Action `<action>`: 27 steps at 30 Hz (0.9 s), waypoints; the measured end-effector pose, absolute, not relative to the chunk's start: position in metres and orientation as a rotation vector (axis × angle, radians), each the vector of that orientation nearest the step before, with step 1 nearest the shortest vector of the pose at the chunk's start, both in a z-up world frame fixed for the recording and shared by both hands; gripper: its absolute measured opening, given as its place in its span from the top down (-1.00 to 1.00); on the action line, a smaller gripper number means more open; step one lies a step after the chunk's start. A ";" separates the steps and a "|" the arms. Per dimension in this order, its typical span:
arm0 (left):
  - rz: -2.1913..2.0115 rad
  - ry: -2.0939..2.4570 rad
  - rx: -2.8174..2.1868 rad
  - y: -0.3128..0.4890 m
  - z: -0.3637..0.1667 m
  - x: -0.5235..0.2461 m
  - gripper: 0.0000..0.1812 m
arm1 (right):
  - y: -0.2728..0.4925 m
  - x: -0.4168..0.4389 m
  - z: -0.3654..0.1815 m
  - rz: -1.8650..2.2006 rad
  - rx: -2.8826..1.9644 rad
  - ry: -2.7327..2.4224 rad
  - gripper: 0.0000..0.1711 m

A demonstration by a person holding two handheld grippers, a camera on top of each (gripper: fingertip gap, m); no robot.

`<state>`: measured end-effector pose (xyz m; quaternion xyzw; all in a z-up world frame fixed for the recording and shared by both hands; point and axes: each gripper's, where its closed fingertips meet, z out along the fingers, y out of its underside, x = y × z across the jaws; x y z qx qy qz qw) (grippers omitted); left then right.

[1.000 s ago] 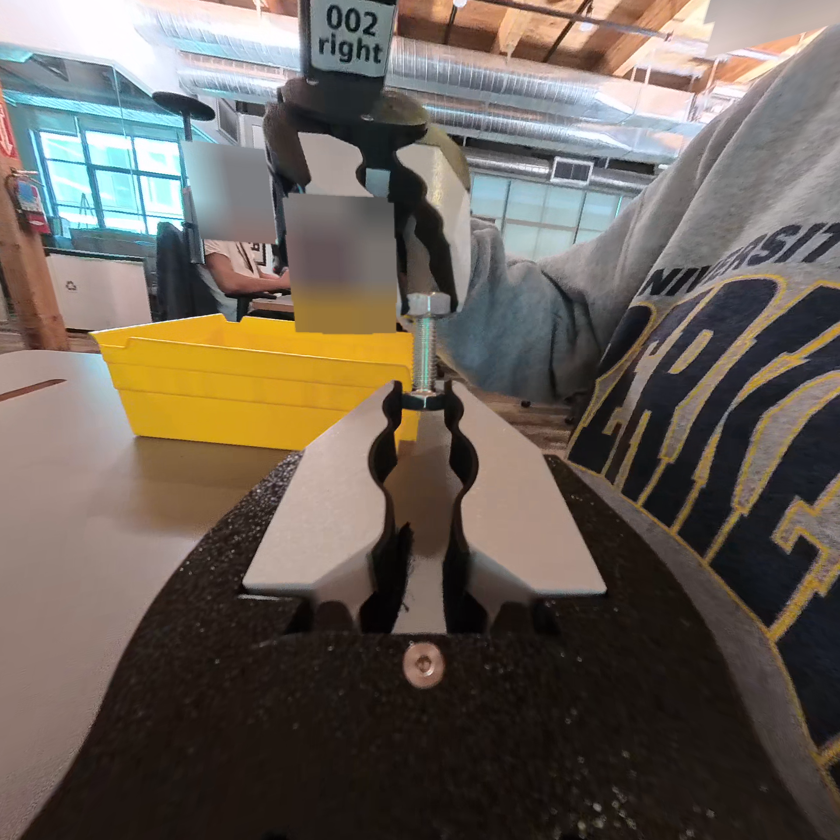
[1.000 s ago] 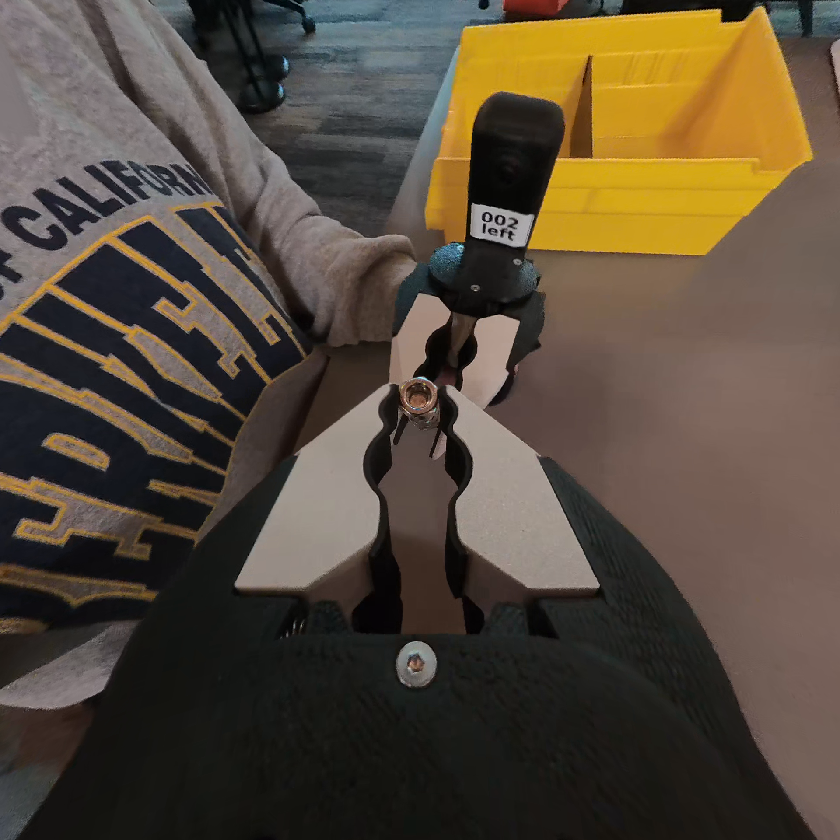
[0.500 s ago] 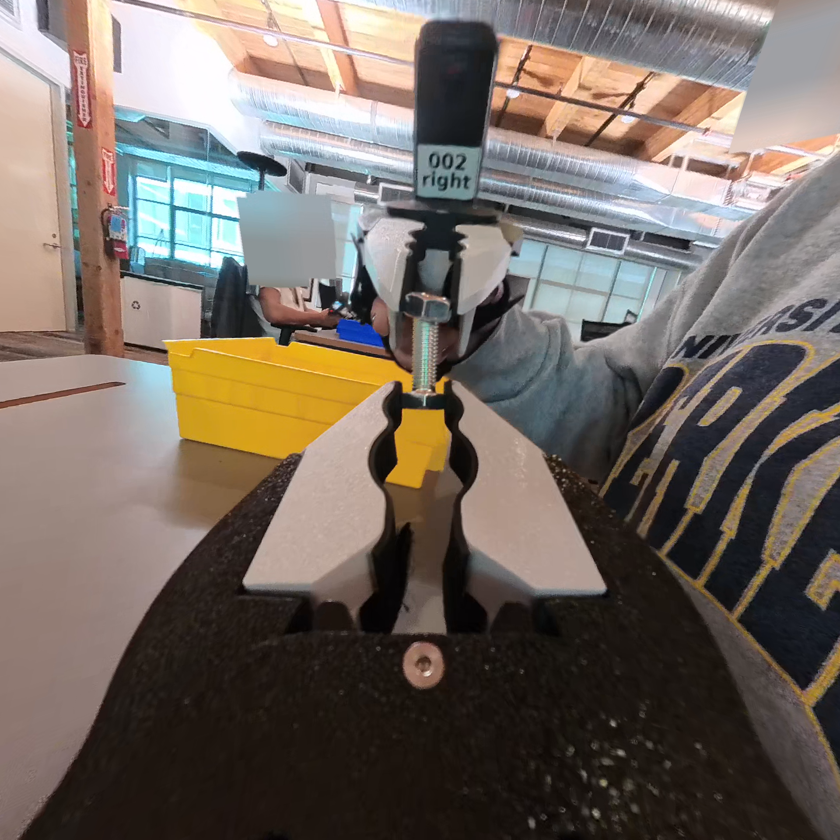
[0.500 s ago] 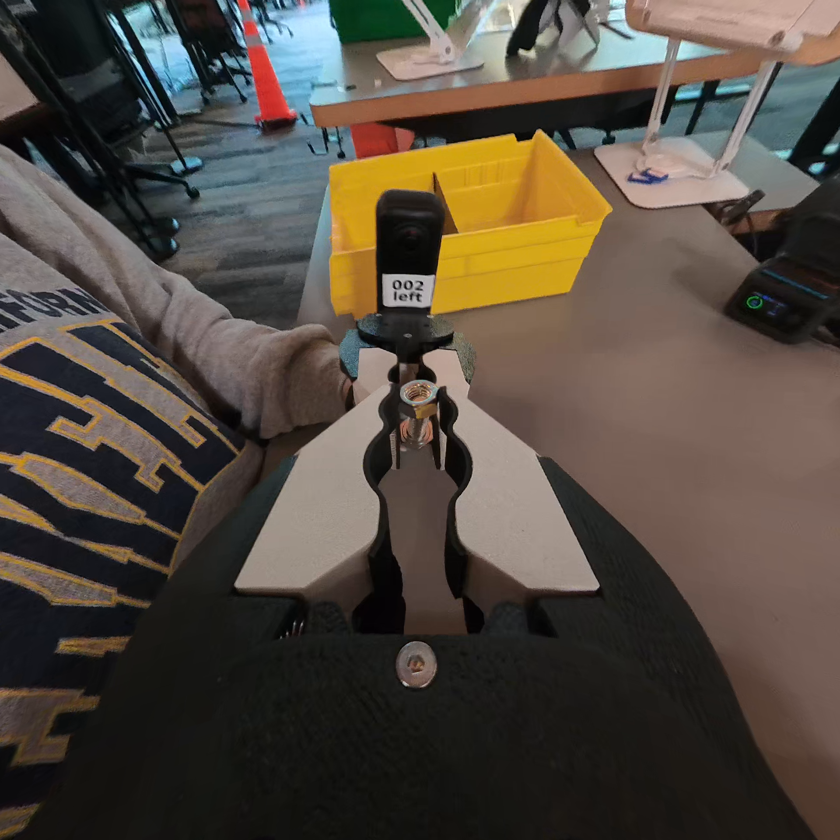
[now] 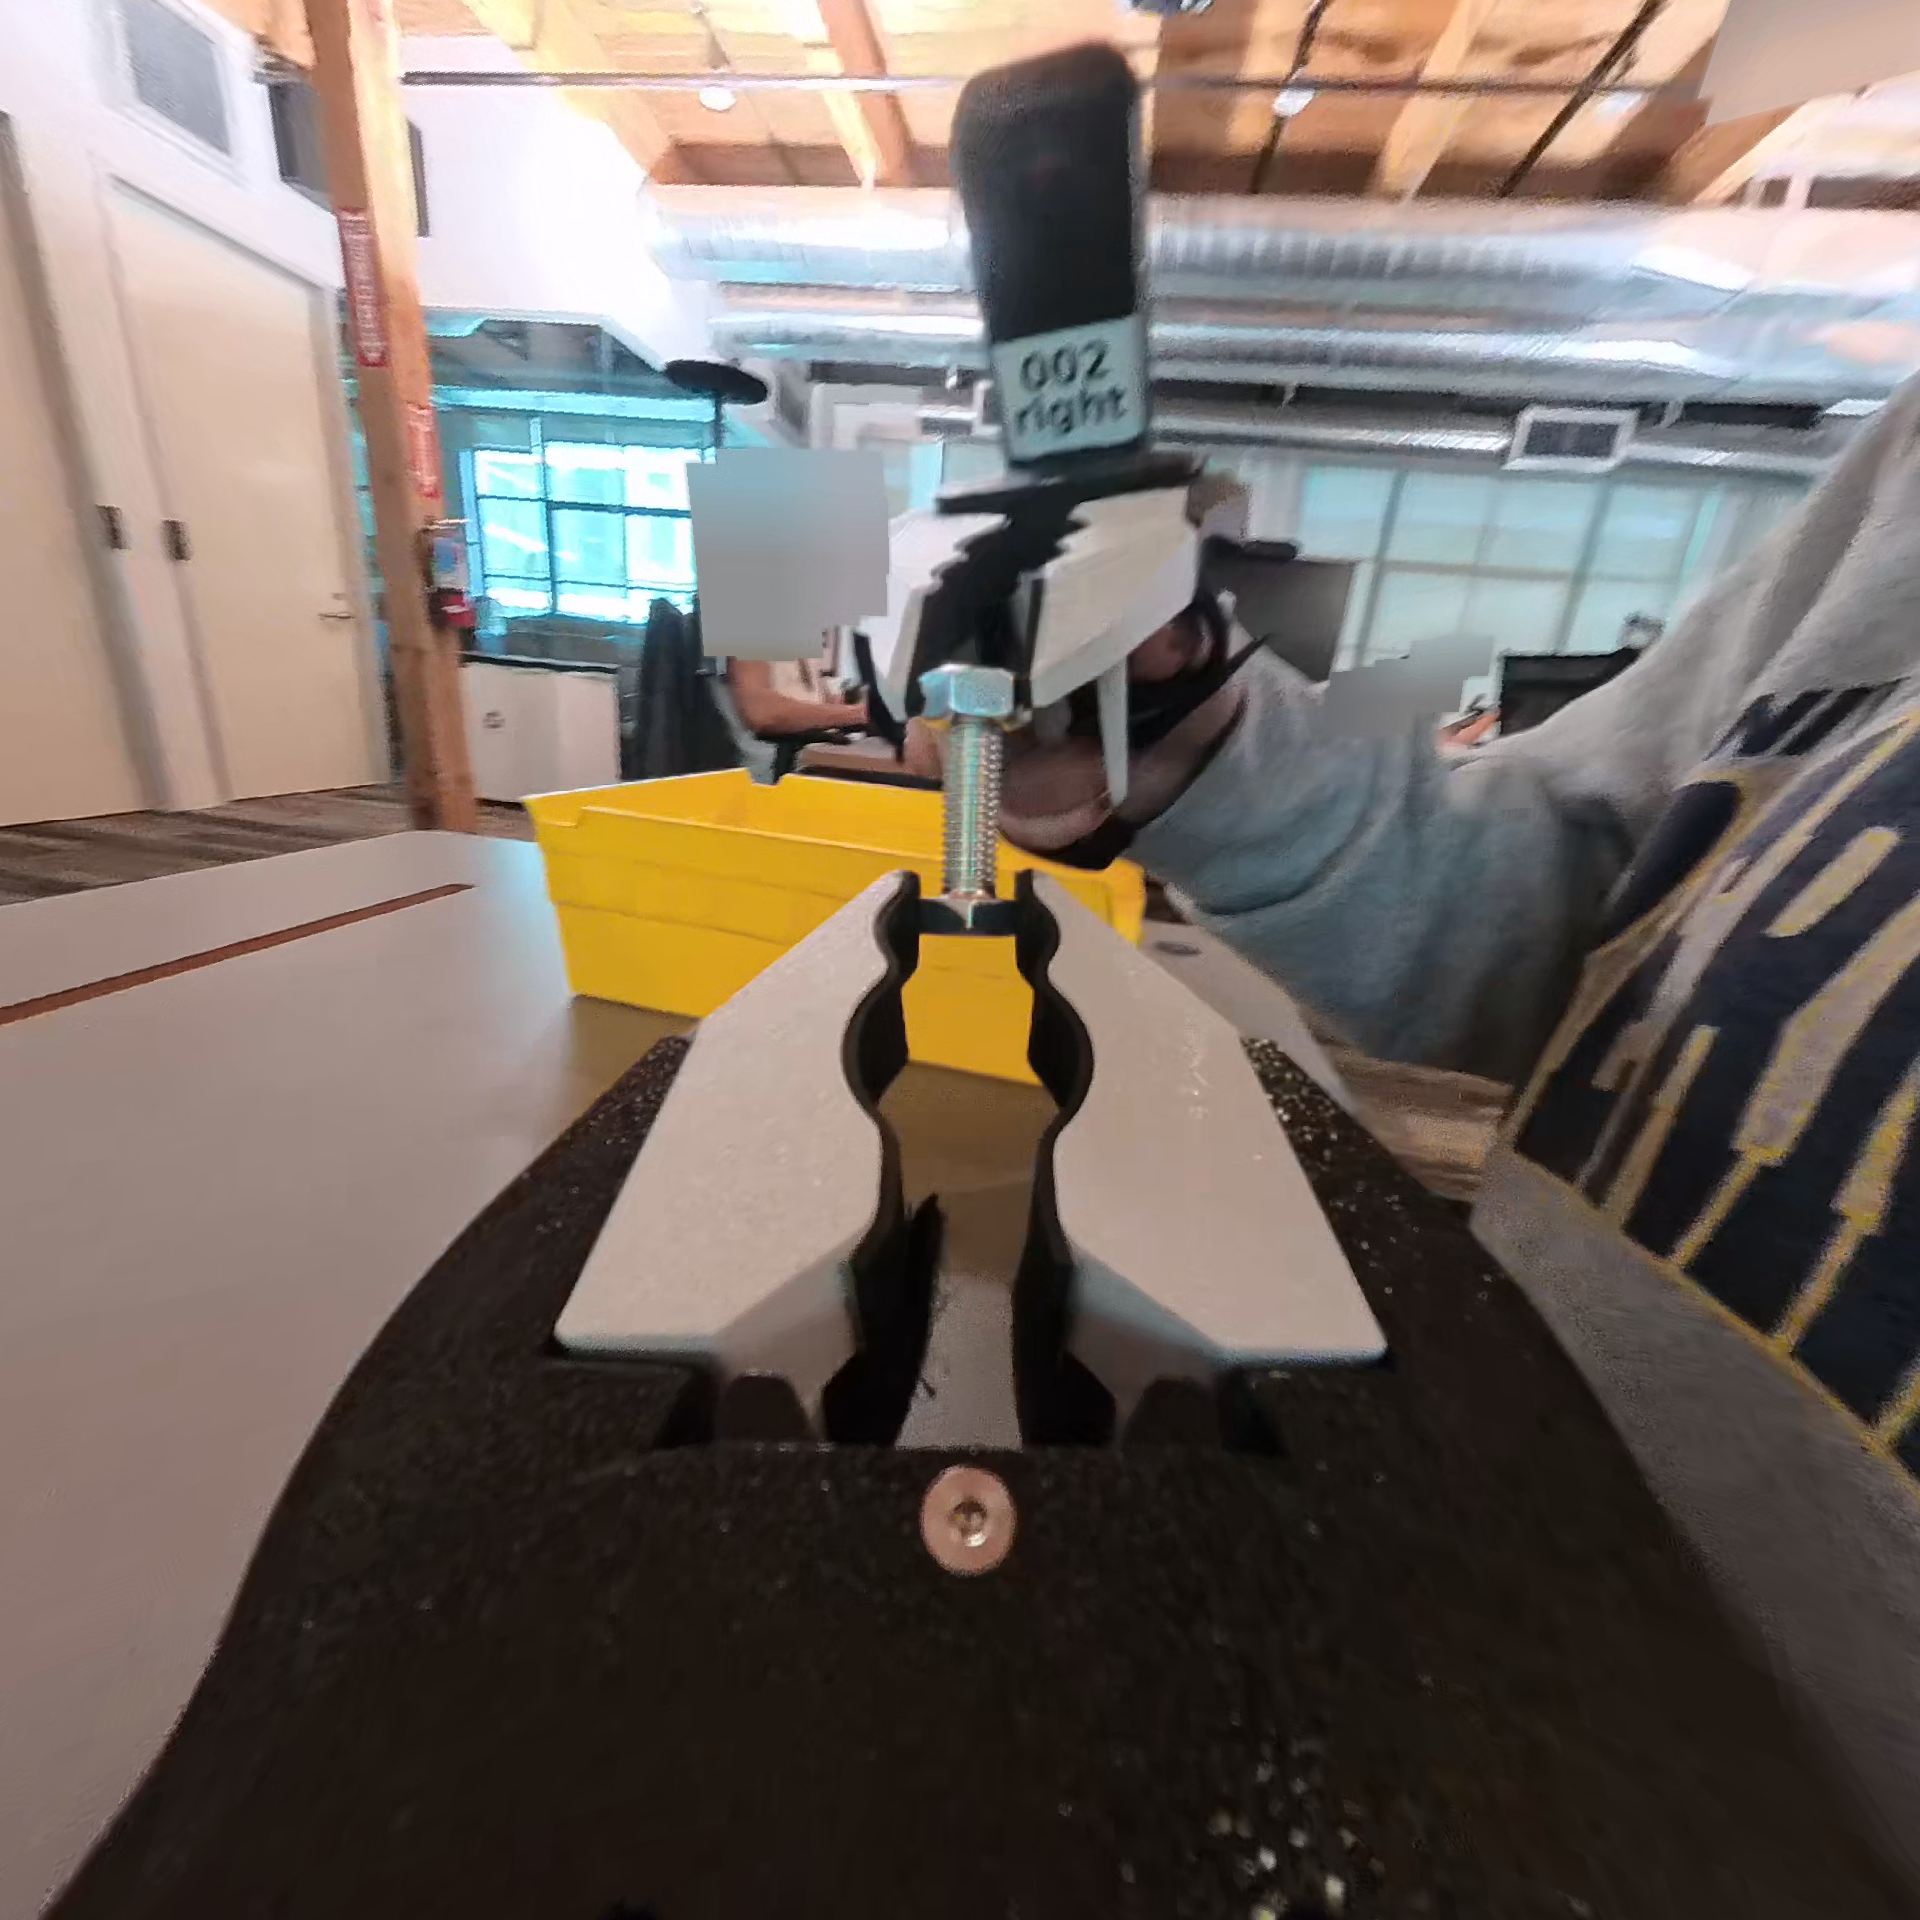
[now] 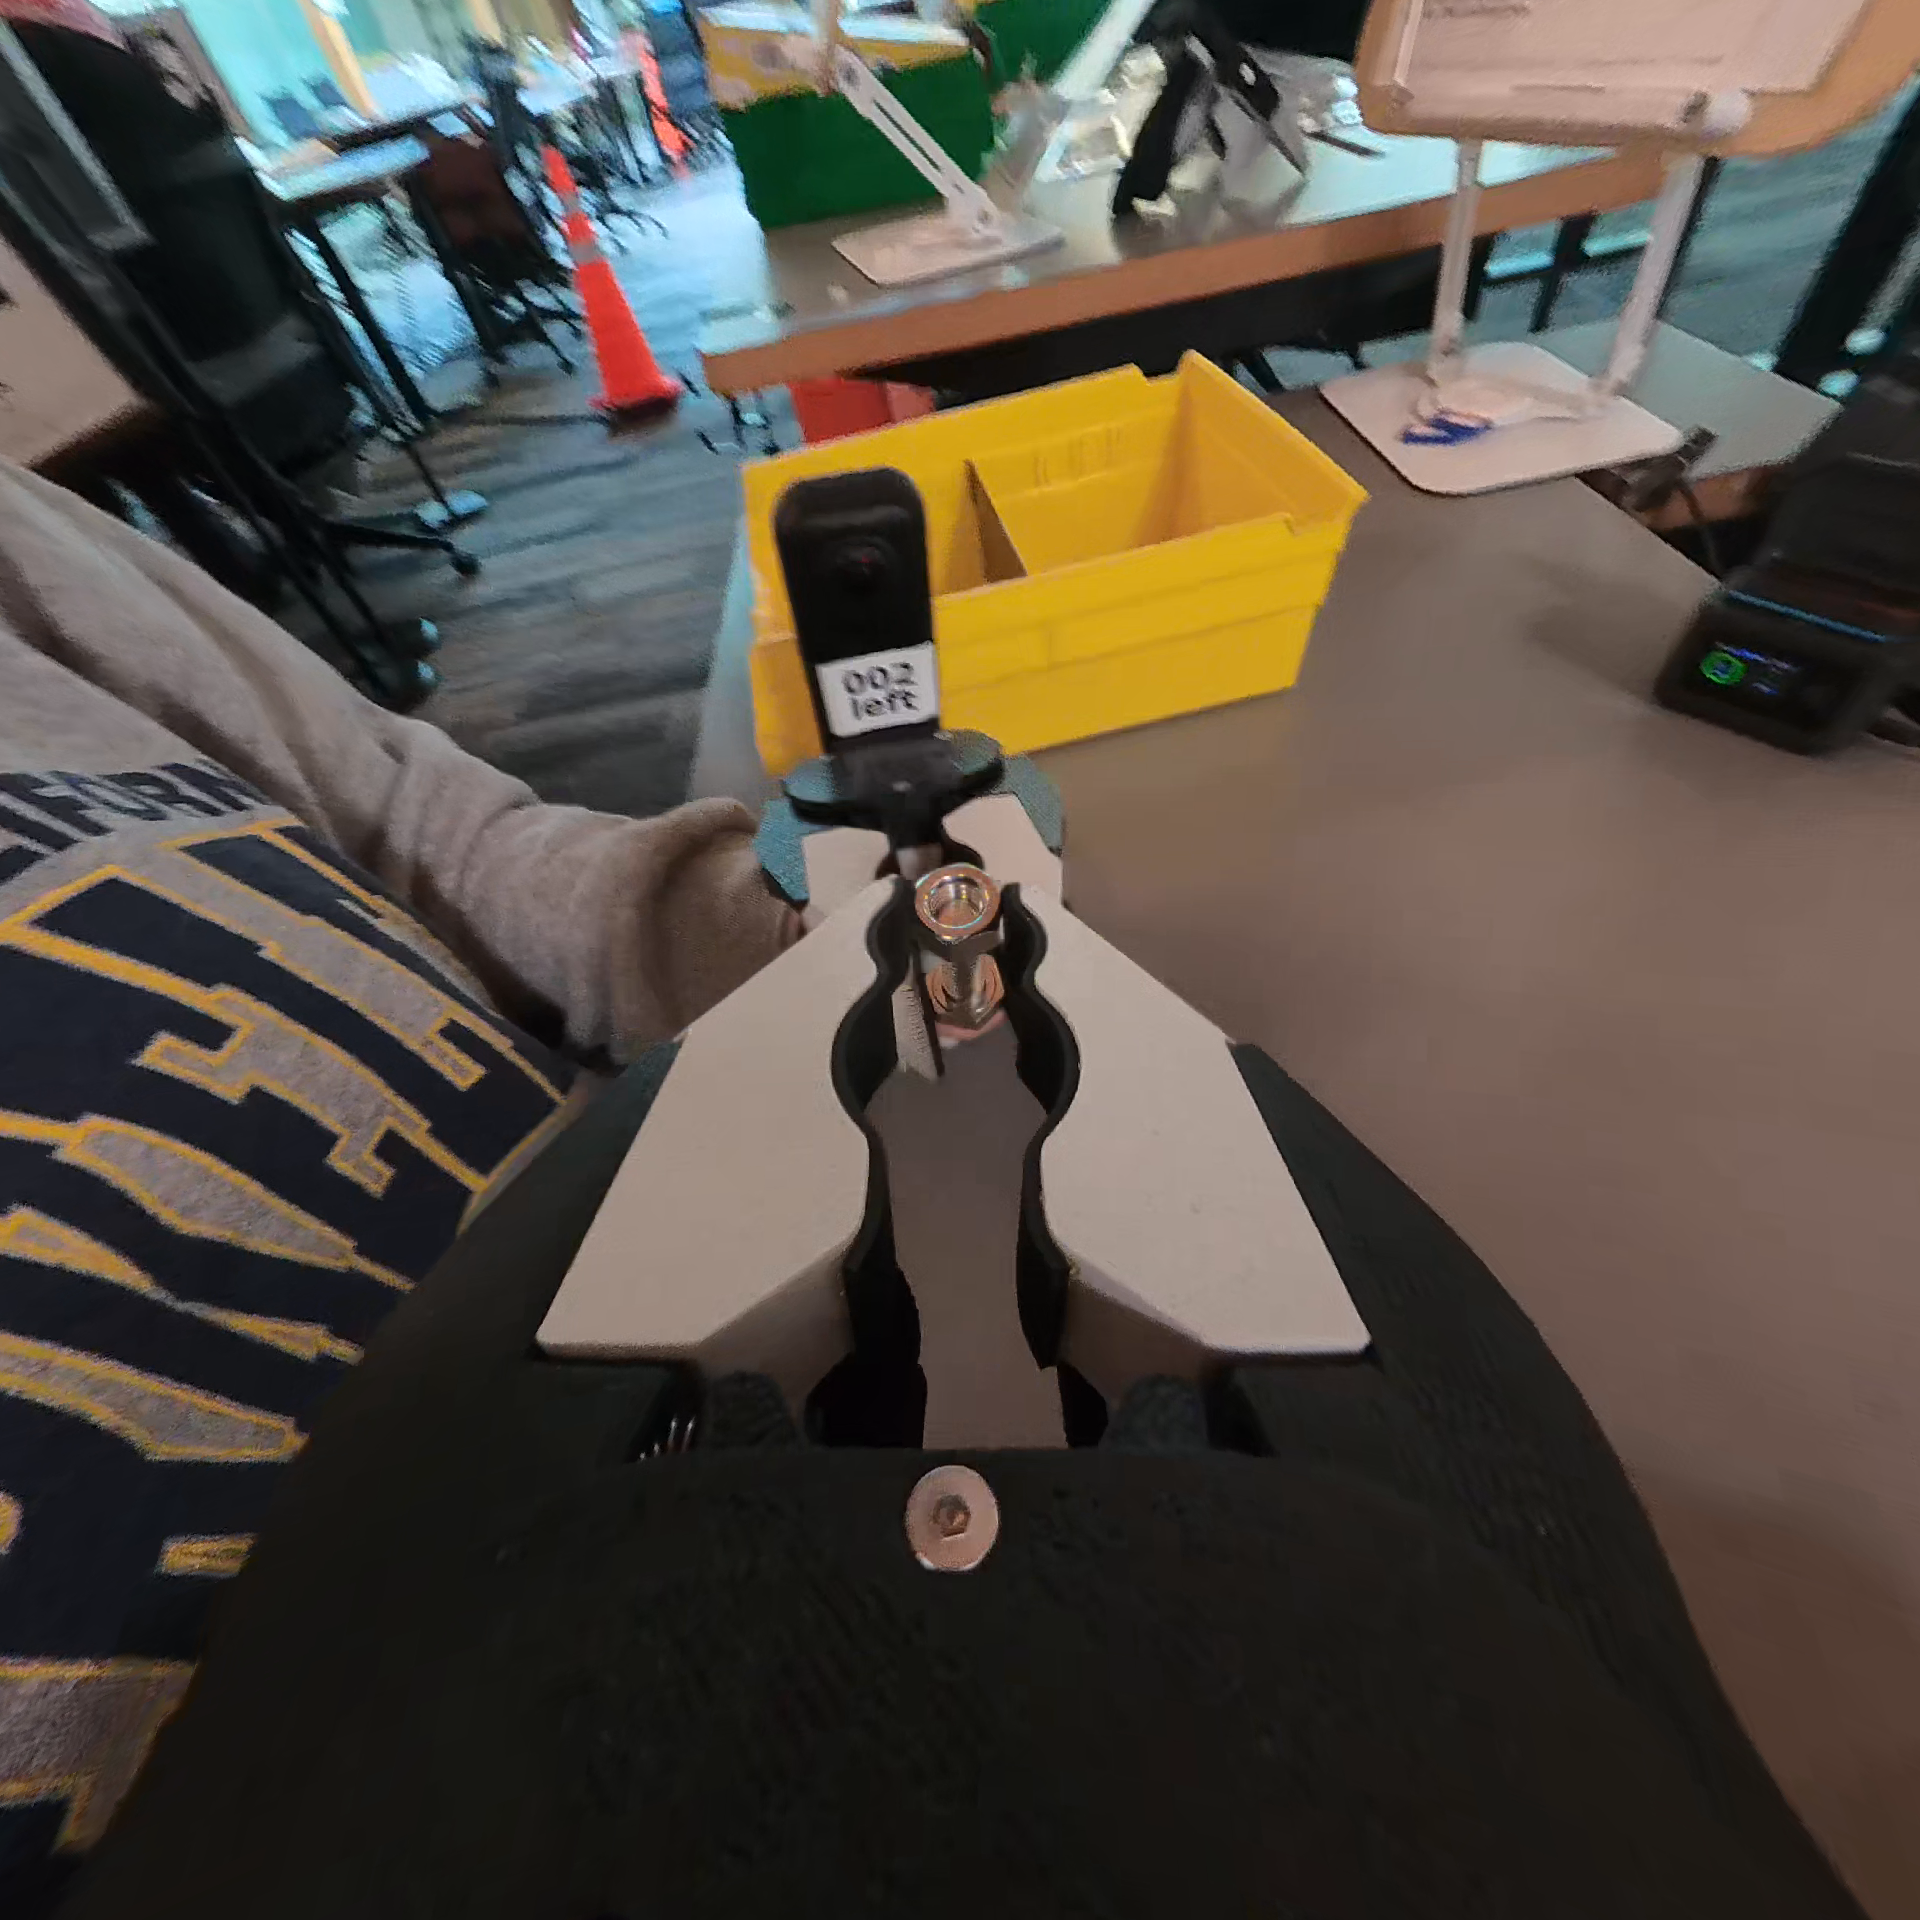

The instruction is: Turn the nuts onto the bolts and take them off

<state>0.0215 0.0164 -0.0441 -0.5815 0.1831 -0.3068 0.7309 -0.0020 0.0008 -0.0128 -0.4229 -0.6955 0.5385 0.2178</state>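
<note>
The left gripper (image 5: 968,914) pinches the nut (image 5: 966,914) at the very tip of the bolt (image 5: 969,805), whose head the right gripper (image 6: 954,914) clamps above the table (image 6: 1455,935) — judging by the bare thread, nearly all turning remains.

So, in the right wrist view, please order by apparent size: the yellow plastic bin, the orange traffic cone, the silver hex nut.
1. Yellow plastic bin: clearly largest.
2. Orange traffic cone: smaller, but it stands far behind, so its true size is unsure.
3. Silver hex nut, between the right gripper fingertips: smallest, though nearest.
</note>
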 end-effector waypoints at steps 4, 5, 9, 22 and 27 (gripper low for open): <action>-0.538 0.380 -1.331 0.026 -0.050 0.014 0.83 | 0.010 -0.005 -0.019 1.283 -1.230 -1.948 0.81; -0.515 0.372 -1.337 0.027 -0.050 0.012 0.83 | 0.012 -0.007 -0.020 1.255 -1.241 -1.938 0.81; -0.485 0.312 -1.327 0.029 -0.048 0.005 0.83 | 0.015 -0.015 -0.018 1.272 -1.332 -1.814 0.81; -0.330 0.170 -1.322 0.037 -0.047 -0.017 0.83 | 0.024 -0.036 -0.014 1.280 -1.446 -1.247 0.81; -0.360 0.179 -1.313 0.035 -0.046 -0.015 0.83 | 0.022 -0.035 -0.013 1.314 -1.409 -1.220 0.81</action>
